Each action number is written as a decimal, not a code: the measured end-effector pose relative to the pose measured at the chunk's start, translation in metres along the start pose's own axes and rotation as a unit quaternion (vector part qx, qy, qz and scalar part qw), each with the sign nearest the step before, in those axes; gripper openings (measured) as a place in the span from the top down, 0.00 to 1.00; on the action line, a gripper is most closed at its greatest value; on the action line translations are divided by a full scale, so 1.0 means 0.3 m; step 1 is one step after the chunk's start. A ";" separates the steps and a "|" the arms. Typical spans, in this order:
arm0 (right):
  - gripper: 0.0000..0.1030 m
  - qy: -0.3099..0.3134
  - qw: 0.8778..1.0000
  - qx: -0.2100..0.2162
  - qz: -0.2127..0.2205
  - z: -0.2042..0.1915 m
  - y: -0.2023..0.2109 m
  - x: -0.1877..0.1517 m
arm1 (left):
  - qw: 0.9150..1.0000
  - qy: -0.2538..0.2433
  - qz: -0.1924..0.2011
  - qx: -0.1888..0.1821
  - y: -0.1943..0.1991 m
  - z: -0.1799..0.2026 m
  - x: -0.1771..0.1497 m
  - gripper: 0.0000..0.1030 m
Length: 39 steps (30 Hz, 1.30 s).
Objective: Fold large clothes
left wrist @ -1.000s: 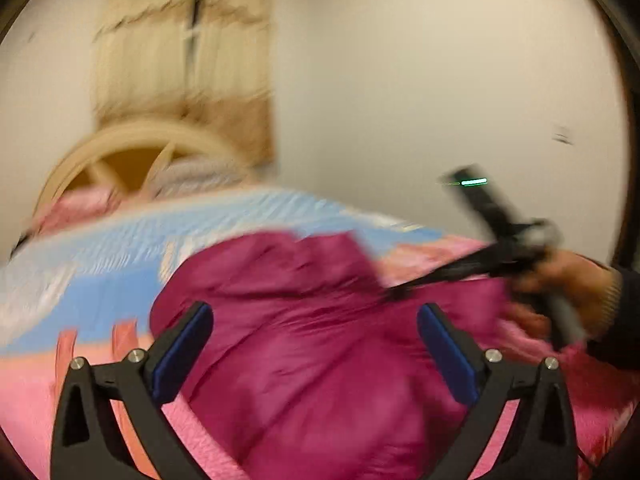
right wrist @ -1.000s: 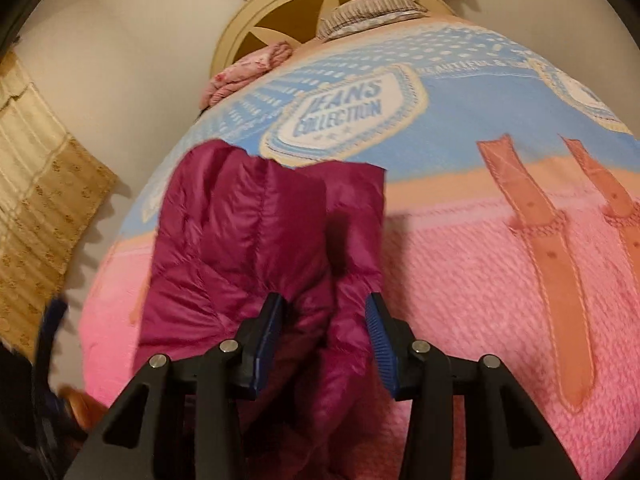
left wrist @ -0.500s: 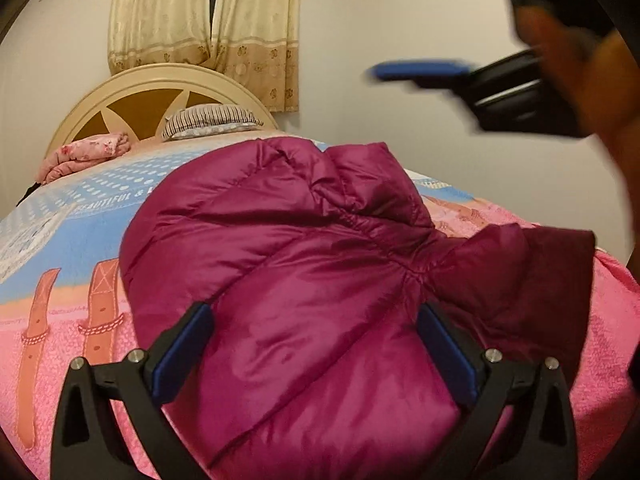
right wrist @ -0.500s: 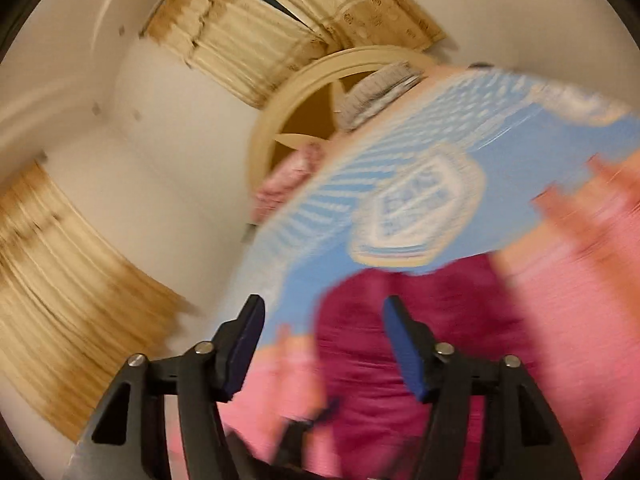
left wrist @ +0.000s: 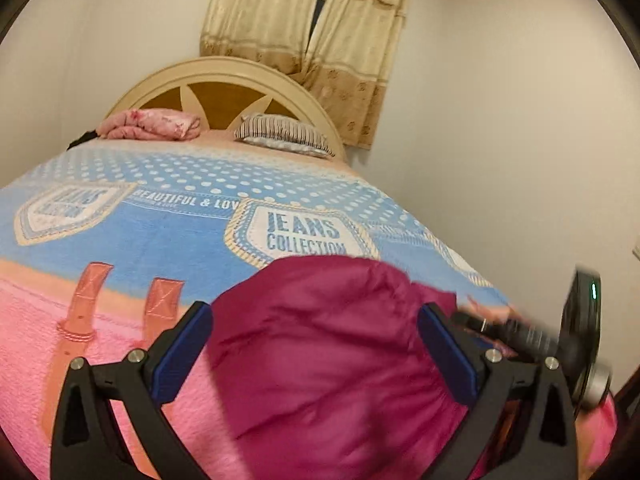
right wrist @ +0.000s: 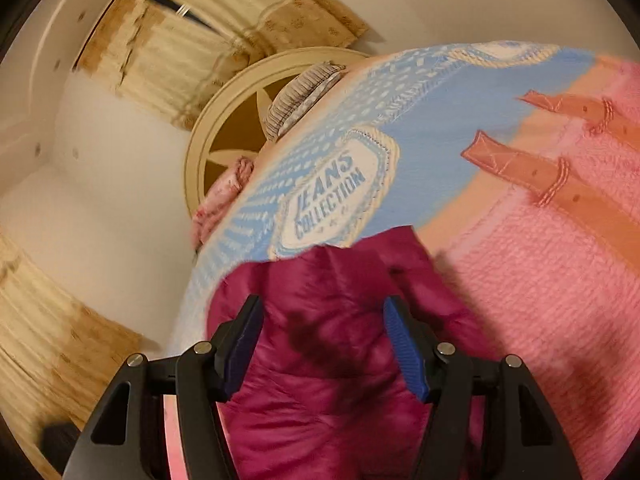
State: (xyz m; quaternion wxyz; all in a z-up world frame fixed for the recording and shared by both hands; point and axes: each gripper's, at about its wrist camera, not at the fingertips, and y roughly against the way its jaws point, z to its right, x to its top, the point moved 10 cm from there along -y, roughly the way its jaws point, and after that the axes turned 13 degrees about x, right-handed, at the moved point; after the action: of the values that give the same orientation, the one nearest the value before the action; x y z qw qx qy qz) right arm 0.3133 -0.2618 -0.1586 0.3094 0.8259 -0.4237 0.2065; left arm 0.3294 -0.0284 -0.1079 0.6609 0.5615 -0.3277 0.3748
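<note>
Glossy, seemingly quilted magenta jacket [left wrist: 328, 344] on a nubby, matt cloth bedspread [left wrist: 120, 240].

A home bedroom: a blanket-covered bed [left wrist: 168, 216], its arched headboard [left wrist: 224, 92] below beige curtains [left wrist: 304, 36], a striped pillow [left wrist: 280, 134] against the headboard.

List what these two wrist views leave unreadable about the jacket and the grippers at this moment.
- Magenta jacket: its near end is cut off by the bottom edge in both views, so the fold state is unclear.
- Right gripper: open above the jacket; contact cannot be judged. In the left view it is motion-blurred.
- Left gripper: open; its fingers hide part of the jacket's edges.
- Bedspread: lettering partly blurred.
</note>
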 end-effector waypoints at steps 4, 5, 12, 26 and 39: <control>0.47 0.043 0.998 -0.006 -0.044 0.048 -0.044 -0.030 | 0.997 -0.028 -0.003 0.067 -0.101 0.050 -0.030 0.00; 0.48 0.048 0.998 -0.012 -0.050 0.060 -0.053 -0.040 | 0.996 -0.037 -0.012 0.085 -0.144 0.050 -0.053 0.00; 0.48 0.030 0.997 -0.016 -0.073 0.195 -0.107 -0.102 | 0.990 -0.034 -0.105 0.088 -0.329 0.008 -0.193 0.00; 0.48 -0.007 0.996 -0.013 -0.088 0.259 -0.167 -0.127 | 0.982 -0.044 -0.146 0.107 -0.400 0.013 -0.256 0.00; 0.48 -0.005 0.996 -0.018 -0.090 0.263 -0.170 -0.142 | 0.979 -0.054 -0.159 0.118 -0.432 0.014 -0.279 0.00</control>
State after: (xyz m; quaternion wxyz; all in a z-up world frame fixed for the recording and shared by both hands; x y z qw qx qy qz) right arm 0.3379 -0.2686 -0.2585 0.3399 0.8556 -0.3532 0.1662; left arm 0.3991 -0.0548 -0.2431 0.6226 0.6997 -0.2231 0.2701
